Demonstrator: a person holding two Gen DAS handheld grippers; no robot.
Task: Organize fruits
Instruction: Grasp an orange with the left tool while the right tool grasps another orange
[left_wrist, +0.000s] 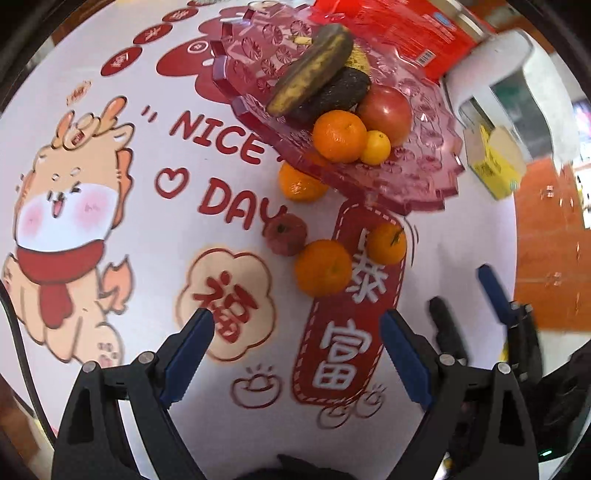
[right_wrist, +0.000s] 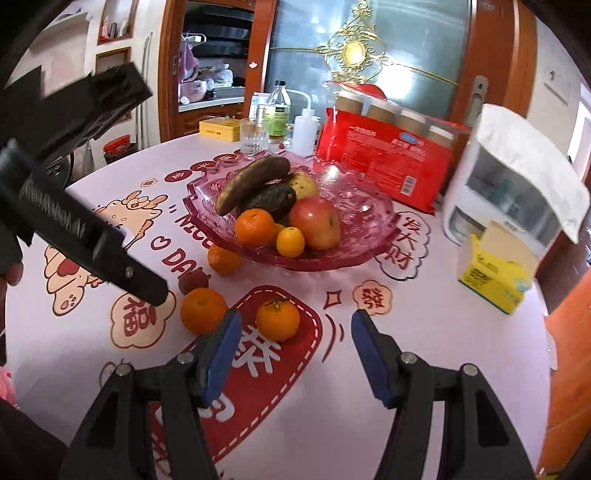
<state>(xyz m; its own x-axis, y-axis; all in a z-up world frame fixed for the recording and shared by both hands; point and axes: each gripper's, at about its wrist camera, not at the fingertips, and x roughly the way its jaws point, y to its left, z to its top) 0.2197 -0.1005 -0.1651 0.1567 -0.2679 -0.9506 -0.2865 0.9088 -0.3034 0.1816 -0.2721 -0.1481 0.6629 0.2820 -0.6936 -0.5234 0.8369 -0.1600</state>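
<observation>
A pink glass bowl (right_wrist: 369, 236) holds a dark banana (right_wrist: 251, 181), an avocado (right_wrist: 271, 201), an apple (right_wrist: 319, 221), an orange (right_wrist: 255, 227) and a small kumquat (right_wrist: 290, 242). On the tablecloth lie three loose oranges (right_wrist: 277, 319) (right_wrist: 203, 310) (right_wrist: 223, 260) and a small red fruit (right_wrist: 194, 282). My right gripper (right_wrist: 296, 316) is open and empty, its tips just short of the nearest orange. My left gripper (left_wrist: 295, 315) is open and empty above the cloth, short of an orange (left_wrist: 322, 267). The right gripper (left_wrist: 465, 295) shows at the right of the left wrist view.
A red snack package (right_wrist: 384, 162), a white appliance (right_wrist: 517, 177) and a yellow box (right_wrist: 491, 273) stand behind and right of the bowl. Bottles (right_wrist: 277, 114), a glass (right_wrist: 253, 138) and a yellow tin (right_wrist: 219, 129) stand at the far edge. The table edge (left_wrist: 517, 236) runs along the right.
</observation>
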